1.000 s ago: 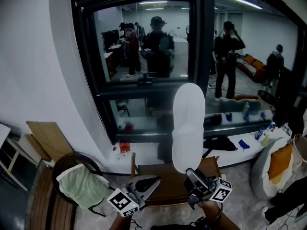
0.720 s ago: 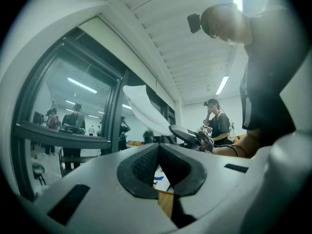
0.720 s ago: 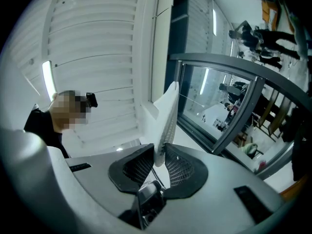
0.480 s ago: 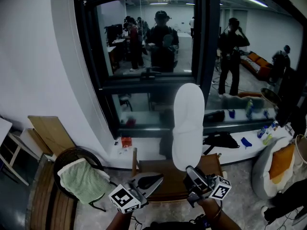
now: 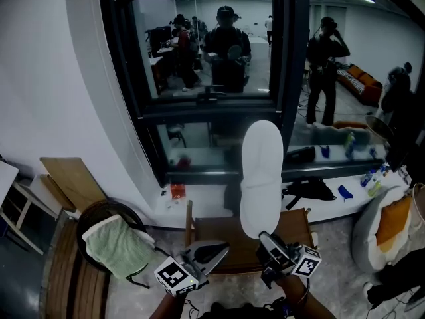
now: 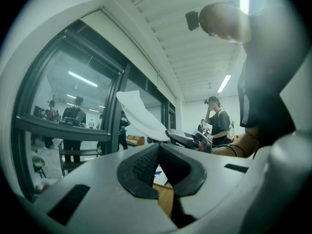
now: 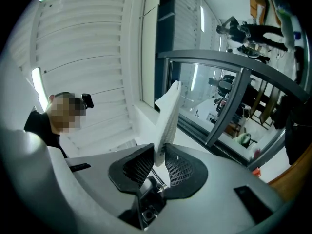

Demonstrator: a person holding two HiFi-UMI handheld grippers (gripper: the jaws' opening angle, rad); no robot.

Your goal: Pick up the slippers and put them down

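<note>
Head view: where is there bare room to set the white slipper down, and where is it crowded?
The brown wooden seat under the raised slipper looks bare. So does the white ledge between the red packet and the black bag. Crowded: the ledge's right end with bottles, and the round chair with the green towel.

We log the slipper (image 5: 260,178) upright, its lower end between the right tool's (image 5: 267,238) jaws, above the tabletop (image 5: 219,231). The left tool (image 5: 219,250) sits just left of it, clear of the slipper. The window (image 5: 199,45) is behind, with the sill (image 5: 199,211) beneath. At left is a chair (image 5: 93,221) with a towel (image 5: 116,248) on it, and a board (image 5: 66,188) behind against the wall. A cushion (image 5: 388,221) lies far right.
</note>
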